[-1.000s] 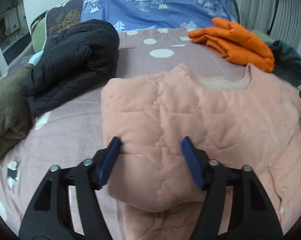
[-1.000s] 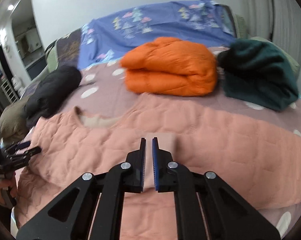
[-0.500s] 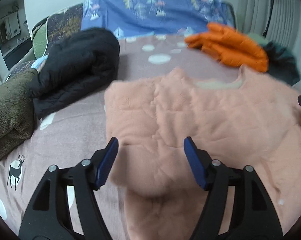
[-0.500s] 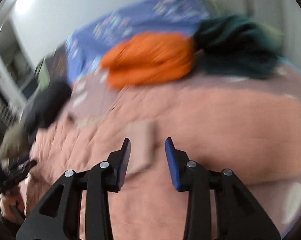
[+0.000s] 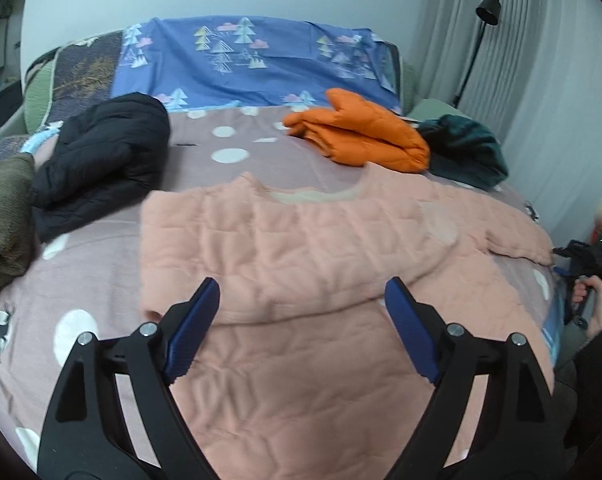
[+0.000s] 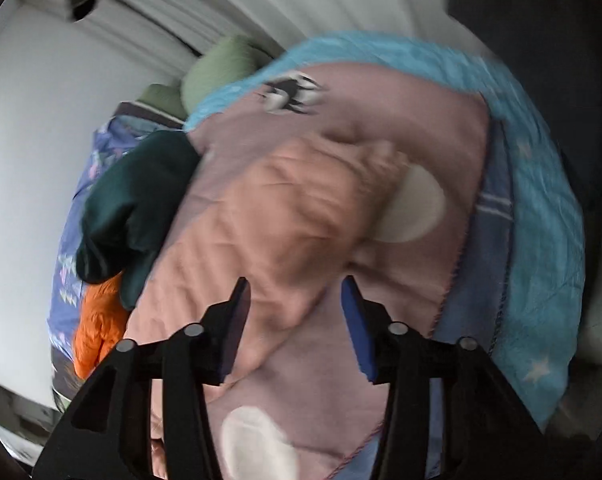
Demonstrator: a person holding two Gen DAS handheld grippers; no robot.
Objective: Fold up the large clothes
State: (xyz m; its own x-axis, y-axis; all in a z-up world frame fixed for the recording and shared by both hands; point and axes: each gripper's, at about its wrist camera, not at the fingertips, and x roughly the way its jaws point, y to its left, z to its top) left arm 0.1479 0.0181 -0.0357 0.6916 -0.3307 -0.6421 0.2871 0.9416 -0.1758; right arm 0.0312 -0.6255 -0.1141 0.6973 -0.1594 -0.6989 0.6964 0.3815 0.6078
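Each claw is a black plastic frame with triangular cut-outs and round silver screws at its joints. The left claw (image 5: 297, 320) carries two dark blue ribbed pads (image 5: 191, 328); the right claw (image 6: 295, 316) has the same blue pads (image 6: 355, 320). The right hand (image 5: 593, 304) shows pale bare skin and a dark sleeve (image 5: 599, 364).

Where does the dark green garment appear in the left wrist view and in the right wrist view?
Left wrist view: the dark green garment lies at upper right, just right of the orange jacket.
Right wrist view: it is at centre left; this picture is rotated and blurred.
Shared landmark: the orange jacket, which touches the garment in both views; the pink quilted garment also shows in both.
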